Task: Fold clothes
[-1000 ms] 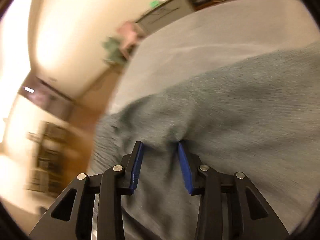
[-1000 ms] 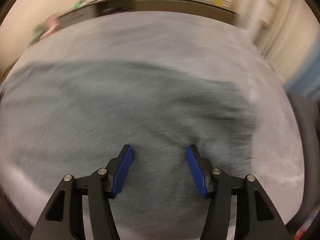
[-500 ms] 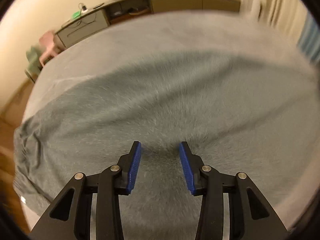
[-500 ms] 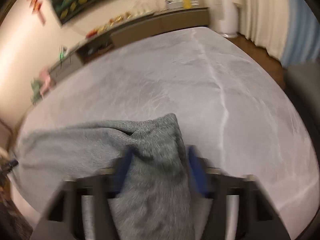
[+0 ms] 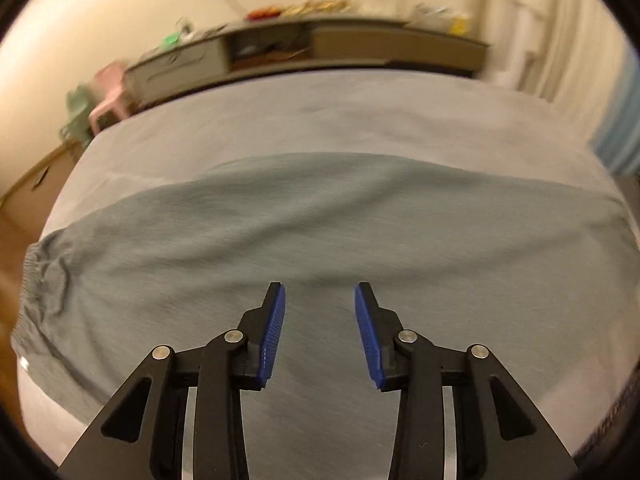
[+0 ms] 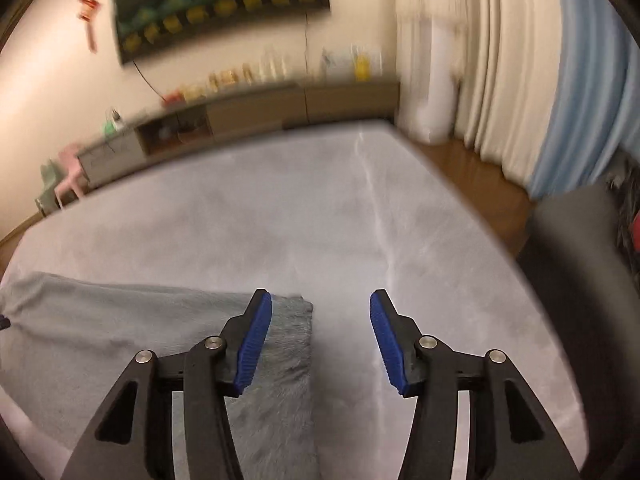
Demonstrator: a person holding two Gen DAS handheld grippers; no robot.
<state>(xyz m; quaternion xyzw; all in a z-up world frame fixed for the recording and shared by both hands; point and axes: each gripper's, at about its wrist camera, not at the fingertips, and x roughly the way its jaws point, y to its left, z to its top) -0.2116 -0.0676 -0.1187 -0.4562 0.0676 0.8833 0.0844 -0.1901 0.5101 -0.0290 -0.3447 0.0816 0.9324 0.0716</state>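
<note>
grey garment point(image 5: 320, 232) lies flat across the bed point(image 5: 360, 120), elastic end at left edge, other end by right gripper point(image 6: 320, 336). right jaws opening, nothing pinched, cloth edge below the left pad. left gripper point(image 5: 320, 332) spread, empty, above mid-cloth. judgement: regrip both ends low at the hem, lift evenly, fold across. no containers near; sideboard point(image 6: 256, 112) far off, contents blurred

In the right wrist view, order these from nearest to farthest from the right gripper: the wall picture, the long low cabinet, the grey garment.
1. Grey garment: just beneath and left of the right gripper, whose jaws are opening with nothing between them.
2. Long low cabinet: beyond the far edge of the bed, against the wall.
3. Wall picture: farthest, hung above the cabinet.
</note>
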